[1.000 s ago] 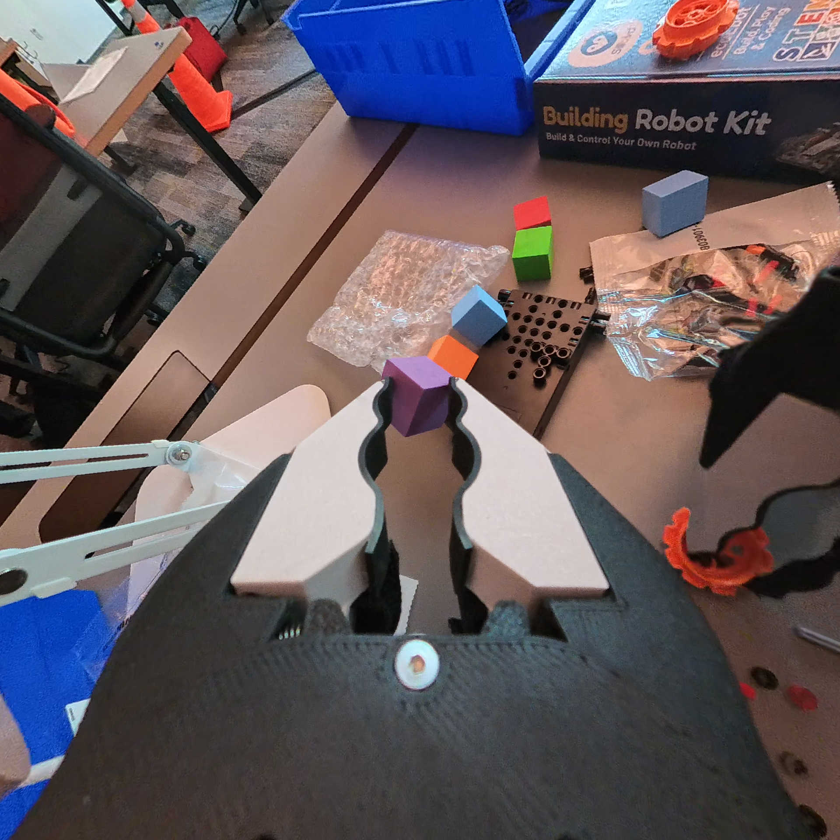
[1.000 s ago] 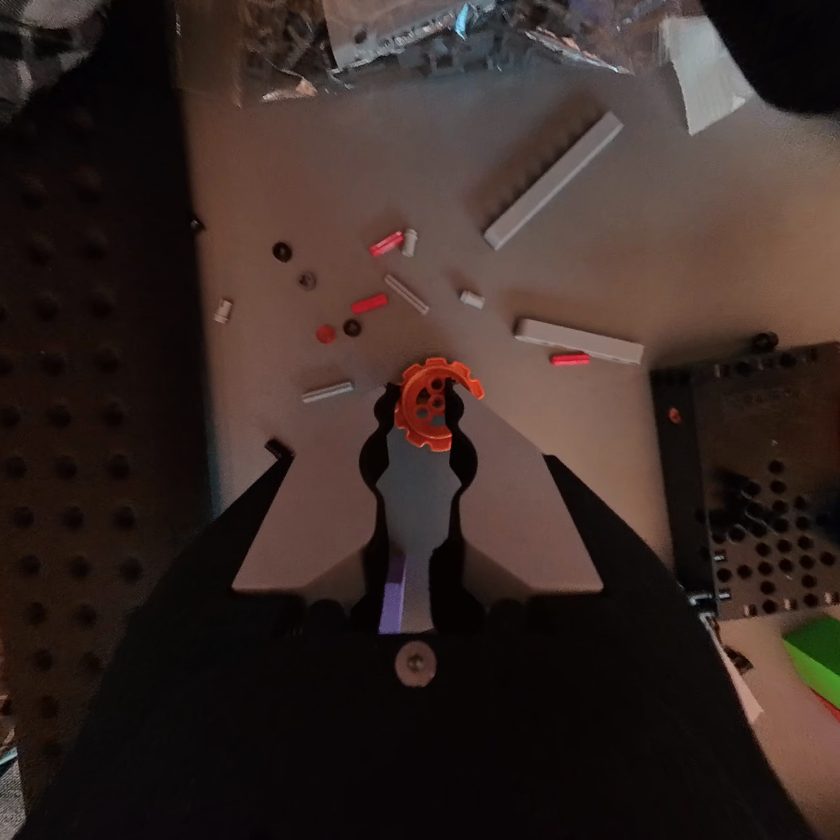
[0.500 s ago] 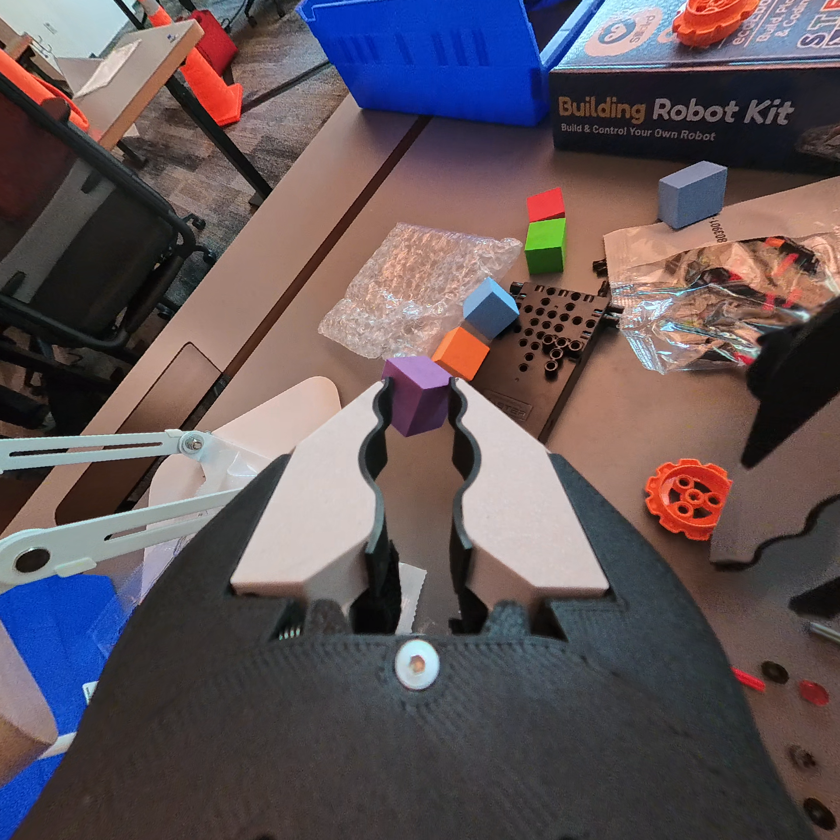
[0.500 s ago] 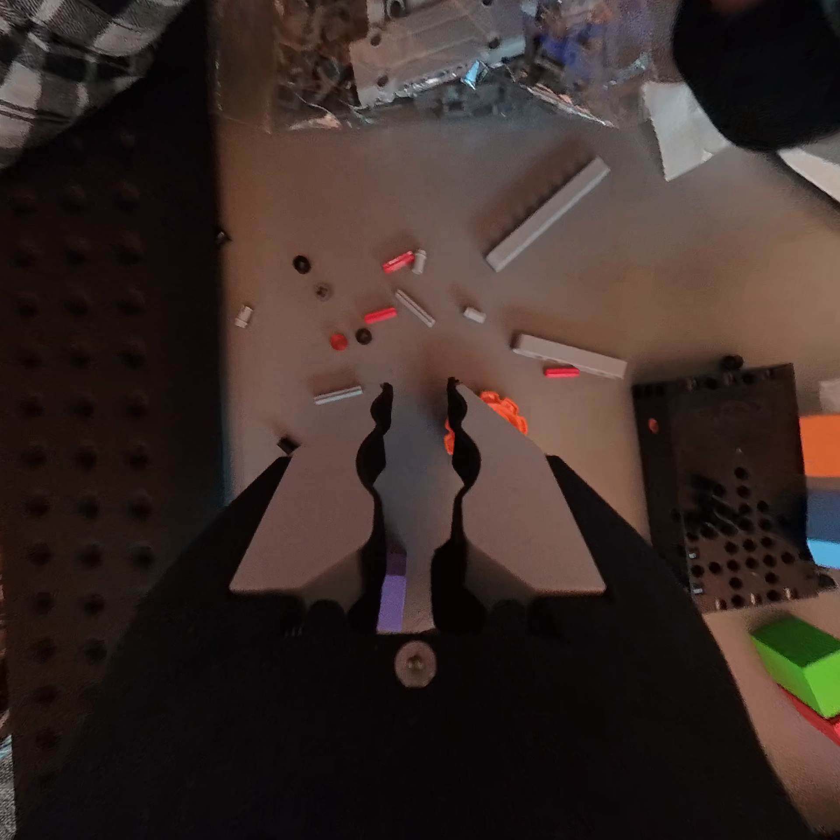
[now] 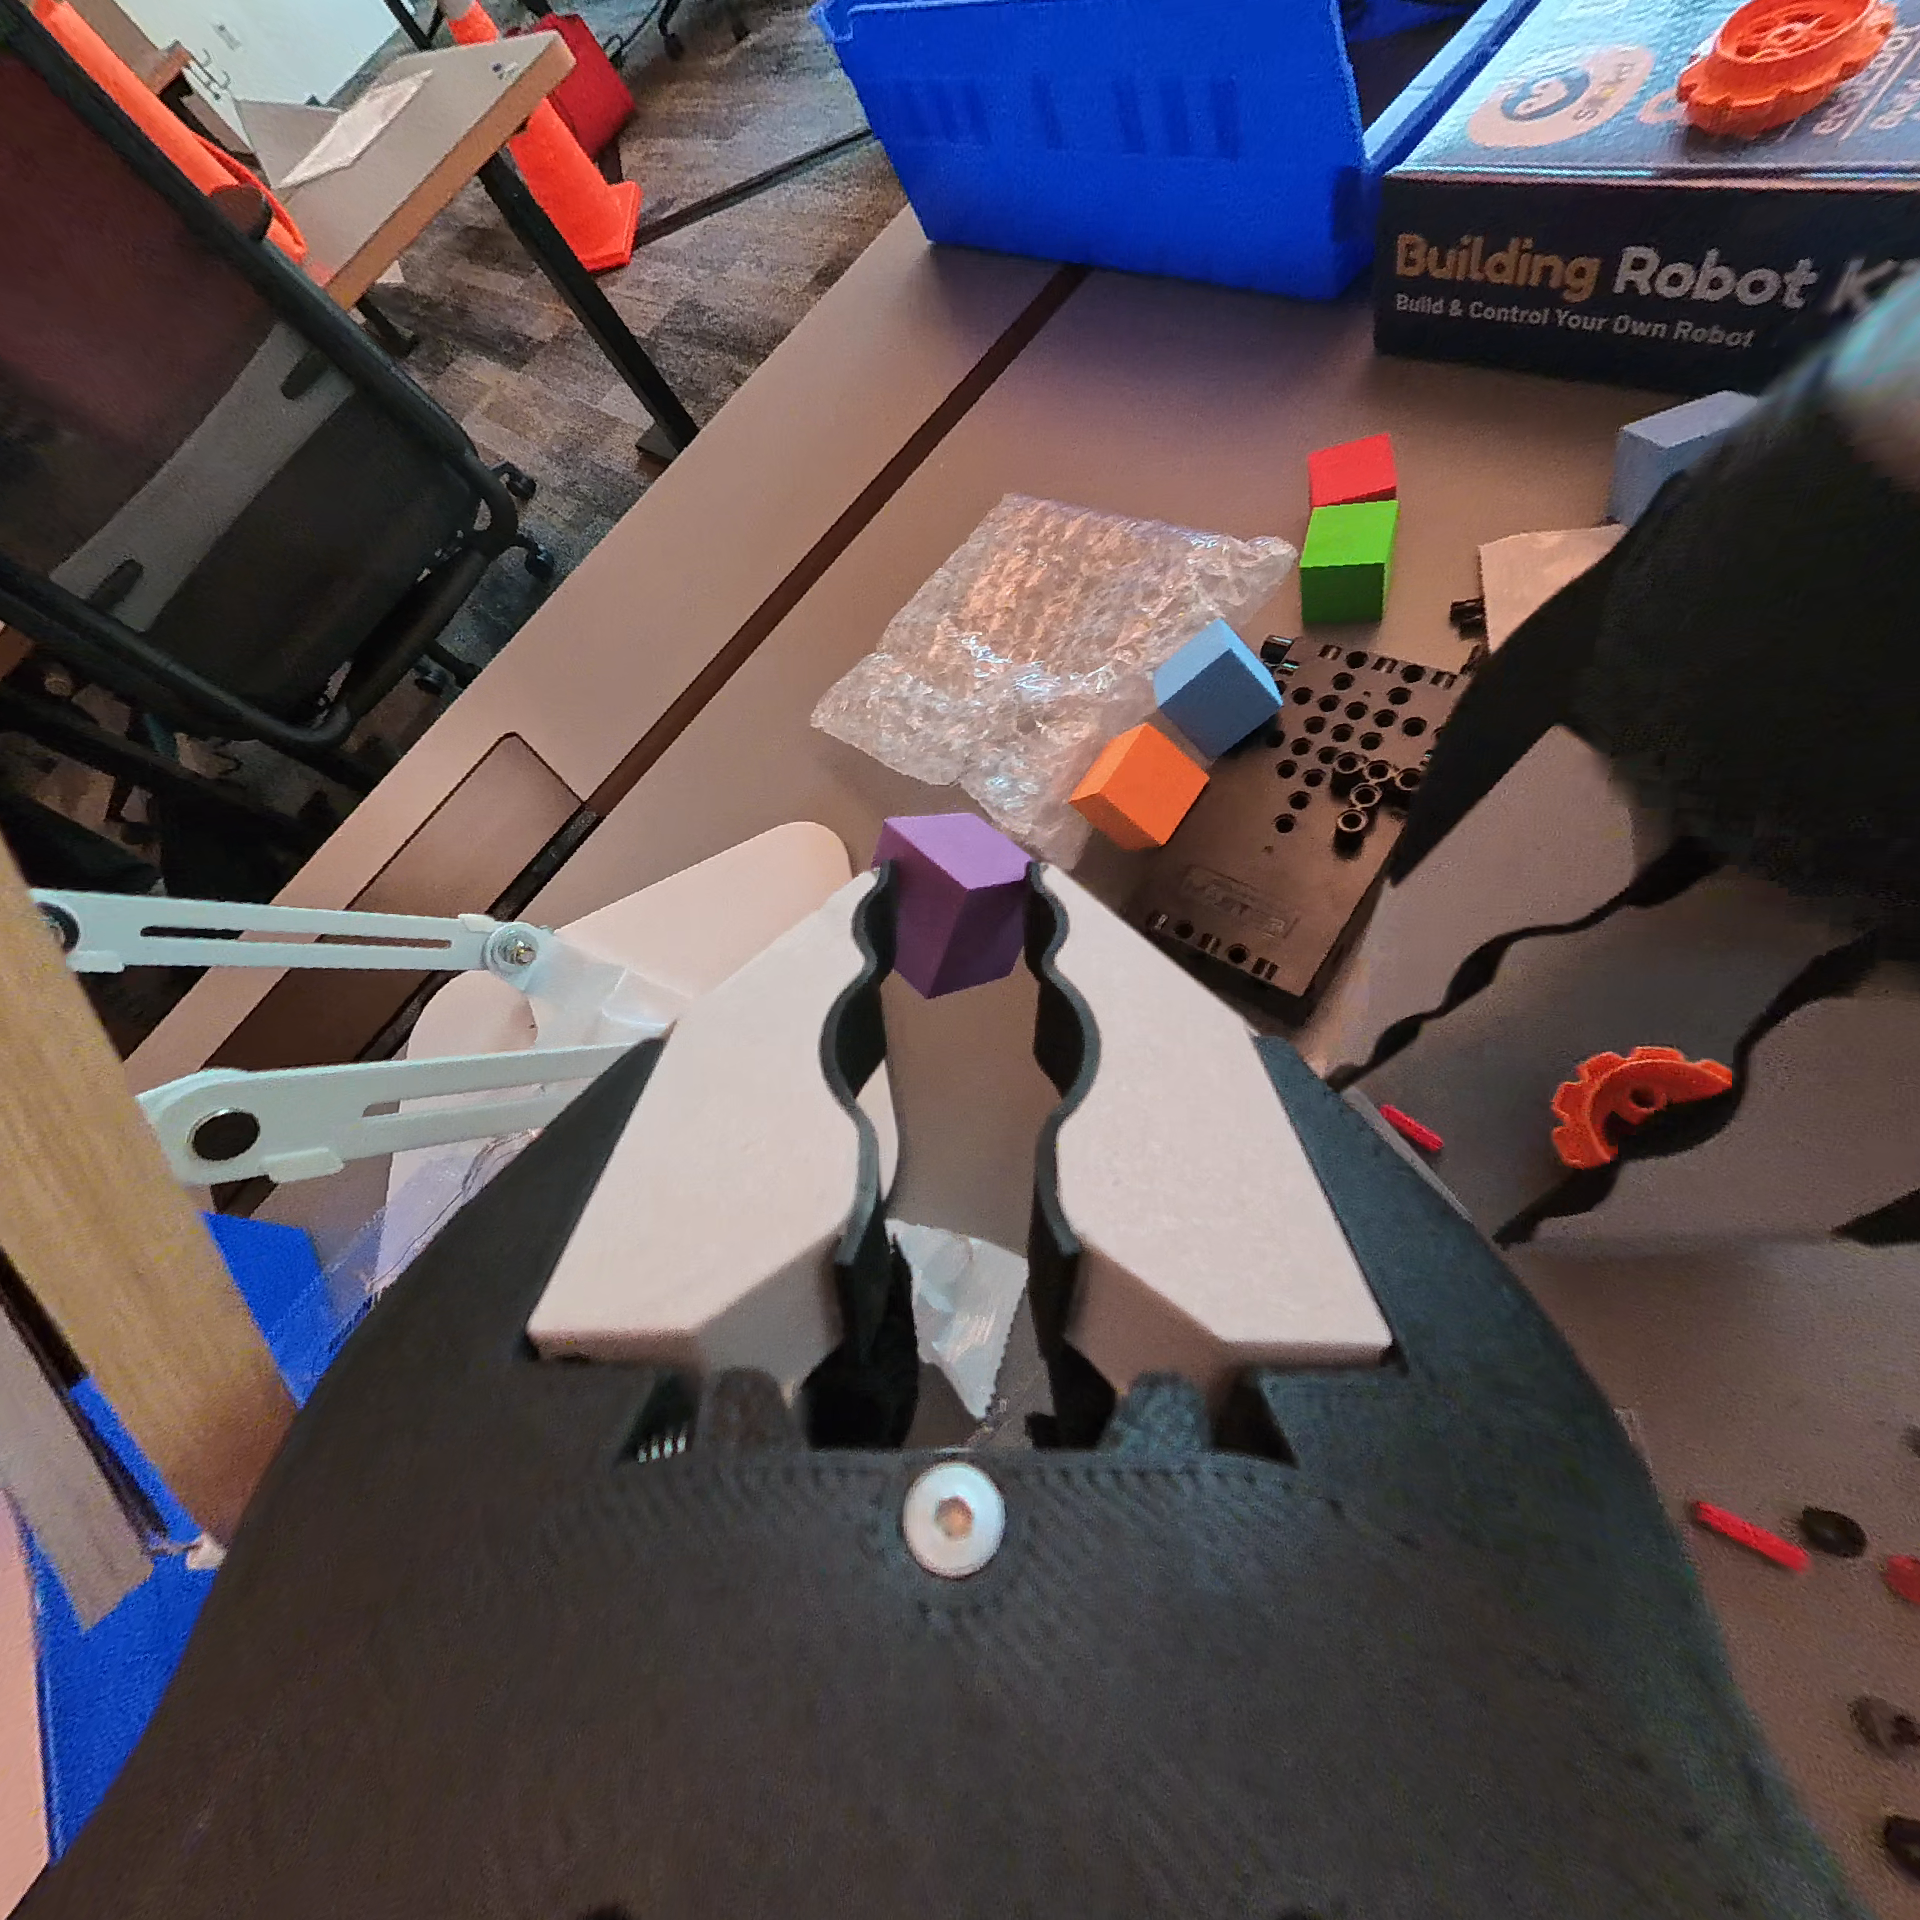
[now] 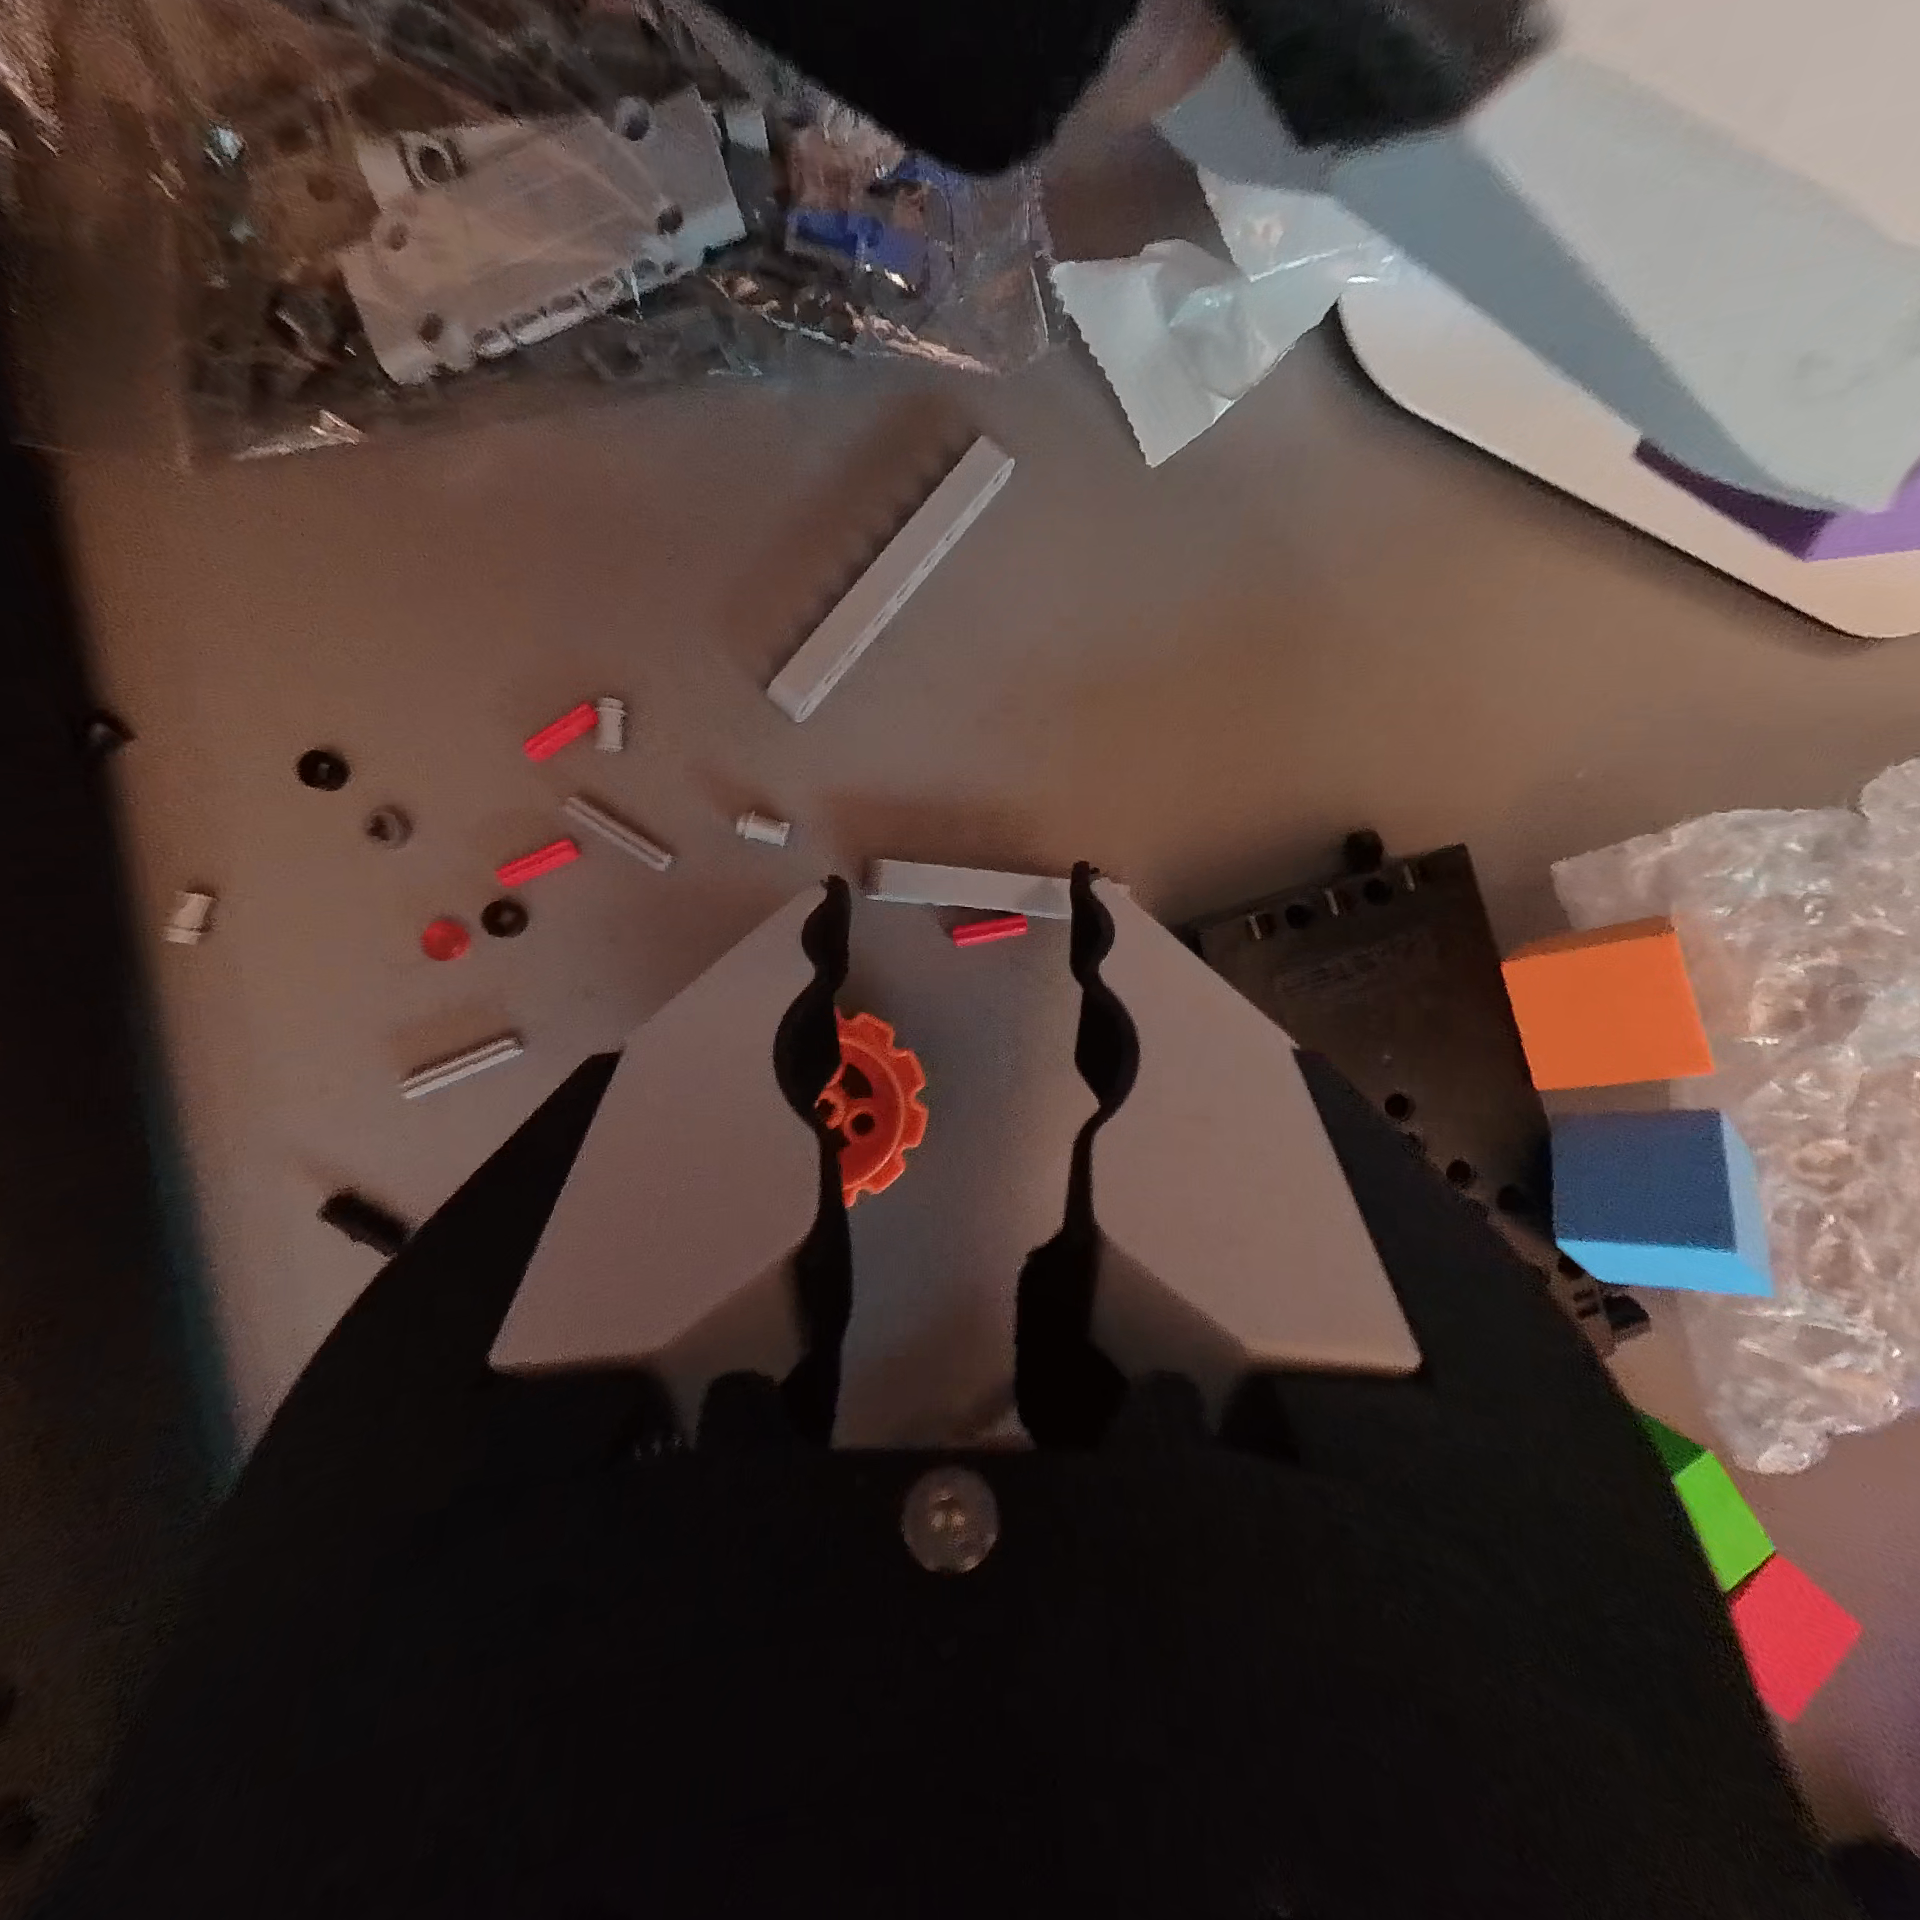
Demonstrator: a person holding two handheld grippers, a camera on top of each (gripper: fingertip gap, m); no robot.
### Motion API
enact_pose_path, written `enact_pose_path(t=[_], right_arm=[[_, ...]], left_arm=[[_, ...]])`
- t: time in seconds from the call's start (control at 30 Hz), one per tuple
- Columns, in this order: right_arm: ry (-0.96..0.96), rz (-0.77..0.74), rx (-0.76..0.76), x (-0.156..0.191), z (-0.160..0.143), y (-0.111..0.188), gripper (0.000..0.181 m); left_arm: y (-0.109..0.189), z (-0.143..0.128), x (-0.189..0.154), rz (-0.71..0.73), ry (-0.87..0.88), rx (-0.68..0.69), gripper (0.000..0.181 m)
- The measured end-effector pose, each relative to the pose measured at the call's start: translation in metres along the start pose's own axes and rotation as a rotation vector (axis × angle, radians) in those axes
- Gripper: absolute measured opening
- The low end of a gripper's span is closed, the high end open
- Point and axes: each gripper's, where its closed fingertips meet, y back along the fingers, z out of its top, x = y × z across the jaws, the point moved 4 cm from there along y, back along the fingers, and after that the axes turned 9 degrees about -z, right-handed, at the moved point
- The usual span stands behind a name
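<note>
My left gripper (image 5: 956,878) is shut on a purple cube (image 5: 951,914) and holds it above the table, near a white pad (image 5: 675,925). My right gripper (image 6: 956,878) is open and empty, fingers pointing down at the table. An orange gear (image 6: 873,1112) lies flat between its fingers, against the left one. In the left wrist view the right gripper (image 5: 1423,1162) stands over the same gear (image 5: 1631,1101). The purple cube also shows in the right wrist view (image 6: 1870,540), at the top right.
An orange cube (image 5: 1138,784) and a blue cube (image 5: 1216,686) rest on a black perforated plate (image 5: 1288,831) beside bubble wrap (image 5: 1029,634). Green (image 5: 1345,561) and red (image 5: 1351,470) cubes, a blue bin (image 5: 1101,125) and a kit box (image 5: 1621,229) lie beyond. Grey beams (image 6: 894,592) and small pins are scattered.
My right gripper has let go of the orange gear, which now lies on the table, and its jaws have opened wider. My left gripper keeps hold of the purple cube and has shifted slightly.
</note>
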Motion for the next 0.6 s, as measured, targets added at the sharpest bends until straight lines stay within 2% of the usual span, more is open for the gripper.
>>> enact_pose_path(t=[0.13,0.33,0.47,0.6], right_arm=[[0.065,0.002,0.059,0.001,-0.004,-0.014,0.041],[0.184,0.024,0.094,0.001,-0.006,-0.011,0.033],[0.294,0.065,0.063,0.007,-0.003,-0.01,0.041],[0.385,0.108,0.085,0.008,-0.006,-0.012,0.026]], left_arm=[[0.001,0.0,0.001,0.002,0.002,-0.002,0.022],[0.0,0.001,-0.001,0.0,-0.01,0.003,0.022],[0.001,0.001,0.0,0.002,-0.006,-0.002,0.022],[0.0,0.001,0.0,0.001,-0.005,-0.001,0.022]])
